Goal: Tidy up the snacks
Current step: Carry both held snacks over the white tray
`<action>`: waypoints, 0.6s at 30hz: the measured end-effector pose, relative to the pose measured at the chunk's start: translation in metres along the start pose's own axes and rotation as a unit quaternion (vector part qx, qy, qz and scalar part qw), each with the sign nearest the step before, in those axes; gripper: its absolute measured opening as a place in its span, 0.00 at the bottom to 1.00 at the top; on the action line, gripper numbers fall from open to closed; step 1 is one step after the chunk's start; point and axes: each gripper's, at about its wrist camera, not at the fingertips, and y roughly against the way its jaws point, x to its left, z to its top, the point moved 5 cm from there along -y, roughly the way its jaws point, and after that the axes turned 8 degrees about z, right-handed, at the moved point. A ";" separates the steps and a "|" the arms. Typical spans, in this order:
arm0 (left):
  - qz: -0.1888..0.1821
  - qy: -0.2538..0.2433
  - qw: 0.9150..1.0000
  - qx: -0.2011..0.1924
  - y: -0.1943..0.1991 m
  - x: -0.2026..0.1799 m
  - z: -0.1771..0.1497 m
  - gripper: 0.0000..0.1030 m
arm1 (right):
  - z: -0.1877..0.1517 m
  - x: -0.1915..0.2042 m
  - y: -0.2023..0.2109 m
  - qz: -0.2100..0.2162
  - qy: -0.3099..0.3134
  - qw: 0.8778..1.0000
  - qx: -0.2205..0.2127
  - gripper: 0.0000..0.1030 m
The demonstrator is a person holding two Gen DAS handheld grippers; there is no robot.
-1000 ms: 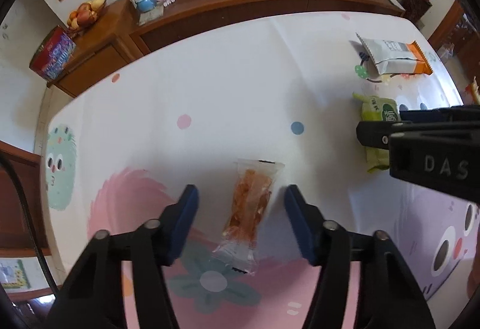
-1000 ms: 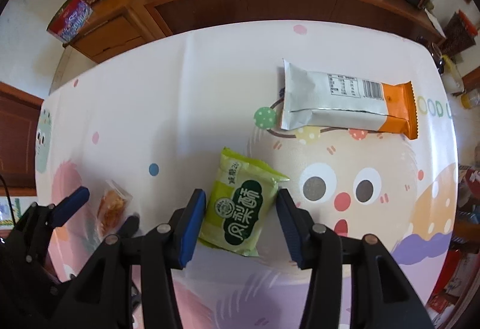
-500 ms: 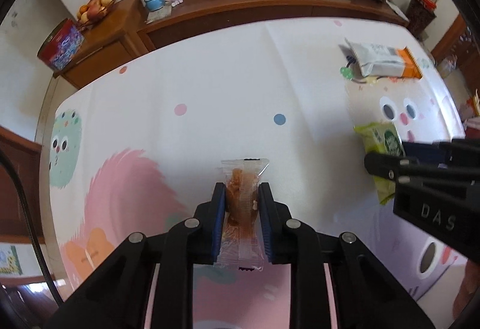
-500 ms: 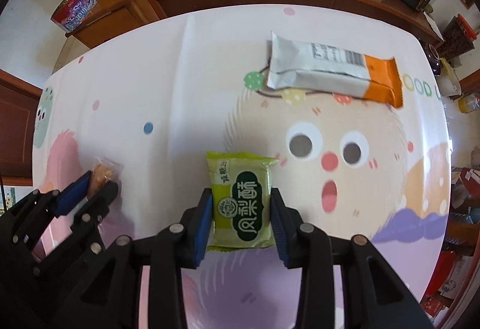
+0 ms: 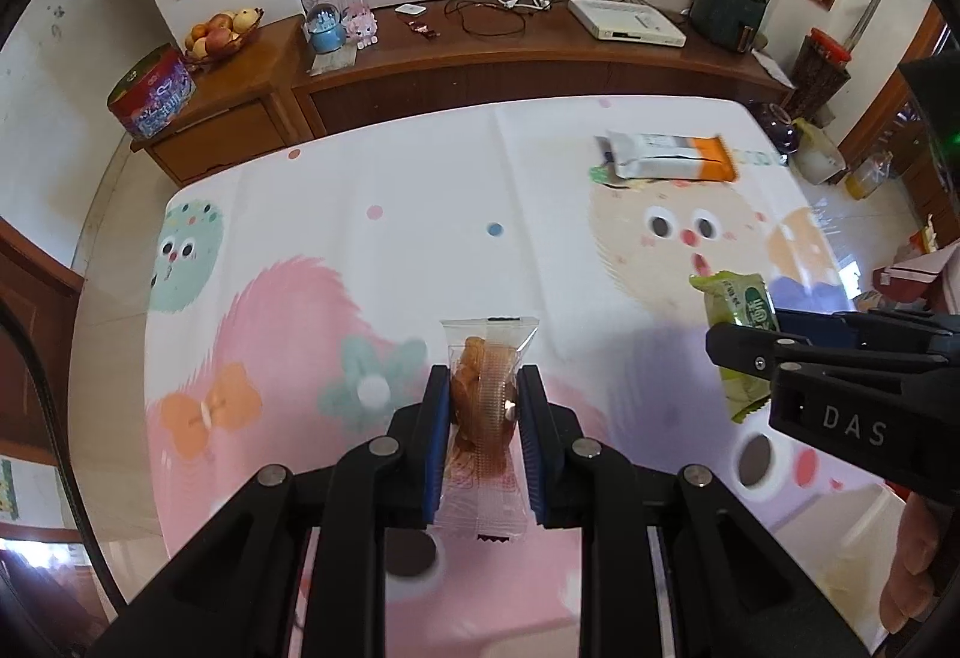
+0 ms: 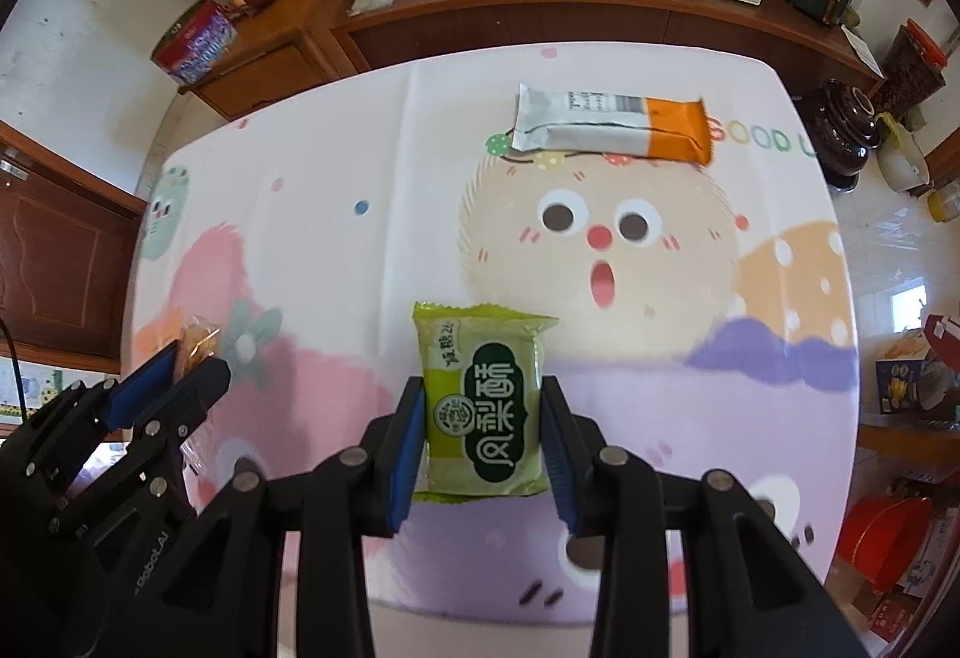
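Snacks (image 5: 483,406) clamped between tool fingers (image 5: 436,418).

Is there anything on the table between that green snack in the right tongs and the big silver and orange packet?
Nothing visible: only bare printed tablecloth lies between the green pineapple cake packet and the silver and orange packet.

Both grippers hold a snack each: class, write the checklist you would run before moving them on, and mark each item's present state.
1. Left gripper shut on the clear-wrapped snack: ok.
2. Right gripper shut on the green packet: ok.
3. Both snacks lifted off the table: cannot tell.
4. Grippers apart from each other: ok.
5. Orange and white packet lies well away from both grippers: ok.
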 end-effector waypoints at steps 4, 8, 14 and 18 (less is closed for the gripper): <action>-0.010 0.007 1.000 -0.007 0.031 -0.008 -0.019 0.19 | -0.025 0.001 0.025 0.017 0.000 1.000 -0.012 0.36; -0.015 0.017 1.000 -0.016 0.060 -0.018 -0.040 0.19 | -0.052 0.001 0.054 0.031 0.003 0.999 -0.030 0.36; -0.007 0.025 0.999 -0.030 0.098 -0.034 -0.074 0.19 | -0.090 0.004 0.096 0.045 0.015 0.997 -0.060 0.36; -0.019 0.034 0.999 -0.027 0.119 -0.043 -0.098 0.19 | -0.118 0.007 0.120 0.054 0.031 0.995 -0.072 0.36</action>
